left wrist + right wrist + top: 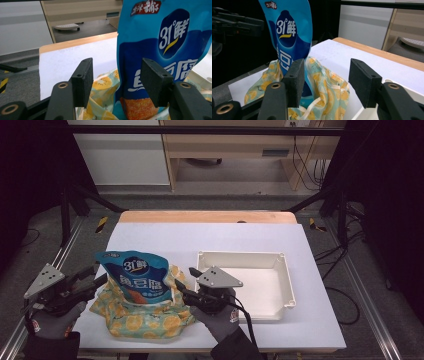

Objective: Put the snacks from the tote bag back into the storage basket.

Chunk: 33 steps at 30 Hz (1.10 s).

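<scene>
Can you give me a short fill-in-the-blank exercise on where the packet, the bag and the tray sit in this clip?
1. The blue packet stands upright inside the ____ patterned fabric bag.
2. The white tray to the bag's right is ____.
3. The left gripper has its jaws ____, with the packet's edge between them.
4. The right gripper has ____ between its jaws.

Missing words: lemon; empty; open; nothing
</scene>
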Tool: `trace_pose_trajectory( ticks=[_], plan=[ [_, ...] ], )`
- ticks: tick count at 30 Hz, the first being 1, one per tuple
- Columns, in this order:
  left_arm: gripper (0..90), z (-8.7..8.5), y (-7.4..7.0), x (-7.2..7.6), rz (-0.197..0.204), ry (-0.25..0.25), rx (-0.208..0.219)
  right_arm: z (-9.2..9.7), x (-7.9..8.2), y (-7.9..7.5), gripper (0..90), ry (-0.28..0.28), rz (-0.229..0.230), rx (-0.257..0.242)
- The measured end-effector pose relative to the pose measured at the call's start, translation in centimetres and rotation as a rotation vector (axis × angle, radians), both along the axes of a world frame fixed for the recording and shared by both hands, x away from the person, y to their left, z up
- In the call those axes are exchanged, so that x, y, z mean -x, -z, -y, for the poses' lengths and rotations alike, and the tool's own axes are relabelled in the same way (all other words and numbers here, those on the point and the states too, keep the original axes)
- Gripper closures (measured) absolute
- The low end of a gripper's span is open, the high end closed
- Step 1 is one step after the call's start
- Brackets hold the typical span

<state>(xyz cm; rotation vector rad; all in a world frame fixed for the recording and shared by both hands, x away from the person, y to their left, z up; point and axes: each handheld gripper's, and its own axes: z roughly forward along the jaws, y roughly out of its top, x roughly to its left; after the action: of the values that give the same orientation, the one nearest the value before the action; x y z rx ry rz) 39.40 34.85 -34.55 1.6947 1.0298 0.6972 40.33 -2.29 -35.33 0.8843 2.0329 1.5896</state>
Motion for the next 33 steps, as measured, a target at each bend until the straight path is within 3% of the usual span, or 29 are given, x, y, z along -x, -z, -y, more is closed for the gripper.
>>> trace_pose_trajectory(
  ticks=[12, 24, 33],
  plan=[
    [44.3, 0.5, -1.4, -0.9, 0.028, 0.010, 0.013, -1.9, -1.1, -1.7, 49.1, -0.032, 0.012, -0.015],
    [51.0, 1.8, -2.1, -2.0, 0.038, 0.029, 0.005, -3.1, -2.3, -1.9, 57.7, -0.032, -0.012, -0.025],
    [59.6, 1.6, -1.7, -2.3, 0.022, 0.049, 0.031, -3.8, -2.6, -1.7, 66.3, -0.038, -0.027, -0.010]
  ],
)
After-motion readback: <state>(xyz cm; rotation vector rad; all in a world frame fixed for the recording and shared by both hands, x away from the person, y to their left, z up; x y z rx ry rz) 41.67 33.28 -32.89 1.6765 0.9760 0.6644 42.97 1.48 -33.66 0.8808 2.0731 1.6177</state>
